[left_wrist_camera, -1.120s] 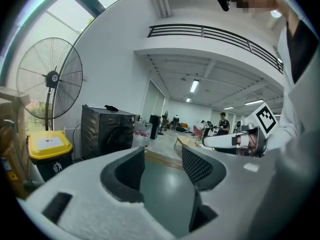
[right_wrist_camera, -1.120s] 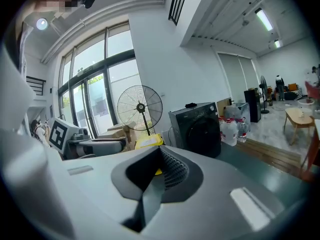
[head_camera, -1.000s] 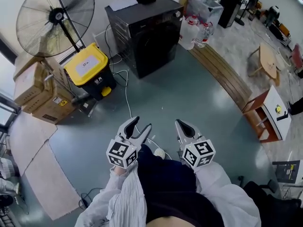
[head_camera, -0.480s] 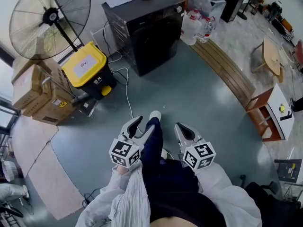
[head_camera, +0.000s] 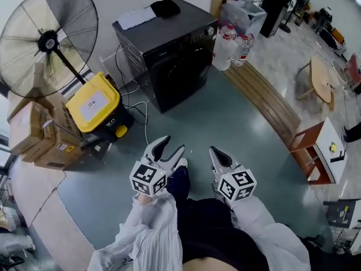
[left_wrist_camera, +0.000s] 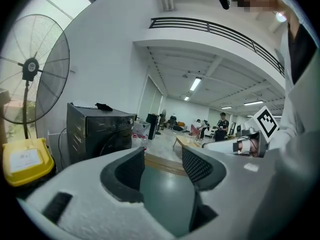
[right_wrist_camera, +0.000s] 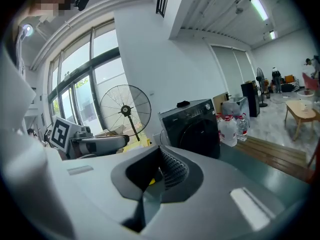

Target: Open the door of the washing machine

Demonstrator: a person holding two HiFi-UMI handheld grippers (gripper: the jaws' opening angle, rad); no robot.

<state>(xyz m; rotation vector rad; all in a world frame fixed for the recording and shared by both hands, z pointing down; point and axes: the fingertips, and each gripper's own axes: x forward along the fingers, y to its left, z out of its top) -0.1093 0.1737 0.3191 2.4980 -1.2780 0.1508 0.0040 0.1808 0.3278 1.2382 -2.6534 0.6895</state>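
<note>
Grey-green floor (head_camera: pixel 237 123), large open room. Black washing machine (head_camera: pixel 161 35) at far side, door (head_camera: pixel 183 72) closed, well apart from both grippers. Left gripper (head_camera: pixel 171 146): jaws apart, only floor between. Right gripper (head_camera: pixel 216 151): jaws together, nothing held. Pedestal fan (head_camera: pixel 45 38), yellow bin (head_camera: pixel 93 103), cardboard boxes (head_camera: pixel 34 134) left of machine; water bottles (head_camera: pixel 228 38) right.
</note>
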